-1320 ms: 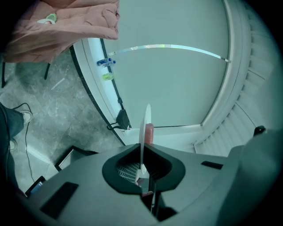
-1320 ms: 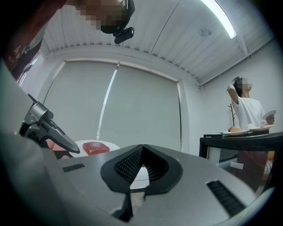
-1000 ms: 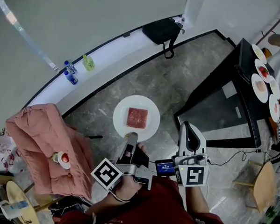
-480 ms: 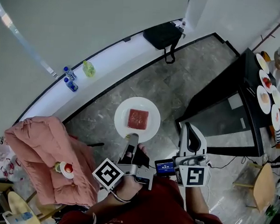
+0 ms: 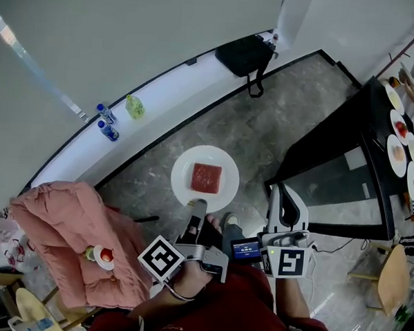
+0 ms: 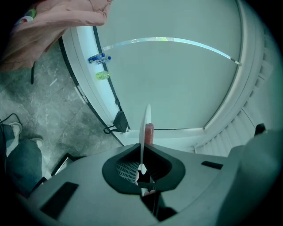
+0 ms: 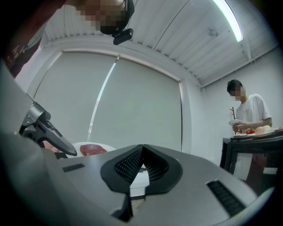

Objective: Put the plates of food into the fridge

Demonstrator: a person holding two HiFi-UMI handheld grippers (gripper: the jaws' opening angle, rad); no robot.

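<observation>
A white plate (image 5: 182, 179) with a red slab of meat (image 5: 206, 177) hangs level over the grey stone floor. My left gripper (image 5: 198, 208) is shut on its near rim. The left gripper view has the plate edge-on (image 6: 144, 128) between the closed jaws of the left gripper (image 6: 141, 170), the meat (image 6: 149, 132) just past them. My right gripper (image 5: 285, 193) is beside it on the right, shut with nothing in it. In the right gripper view the right gripper (image 7: 142, 150) has its pads together, and the plate (image 7: 77, 145) with the meat (image 7: 93, 149) lies to its left.
A black table (image 5: 331, 168) at the right carries several plates of food (image 5: 399, 154), with a person (image 7: 250, 110) standing at it. A pink quilt (image 5: 58, 230) at the left holds a small dish (image 5: 104, 255). Bottles (image 5: 105, 121) and a black bag (image 5: 244, 54) sit on the white ledge.
The left gripper keeps hold of the plate. The whole head view has drifted: the table has slid right, the quilt and bottles down. Both grippers keep their places relative to each other.
</observation>
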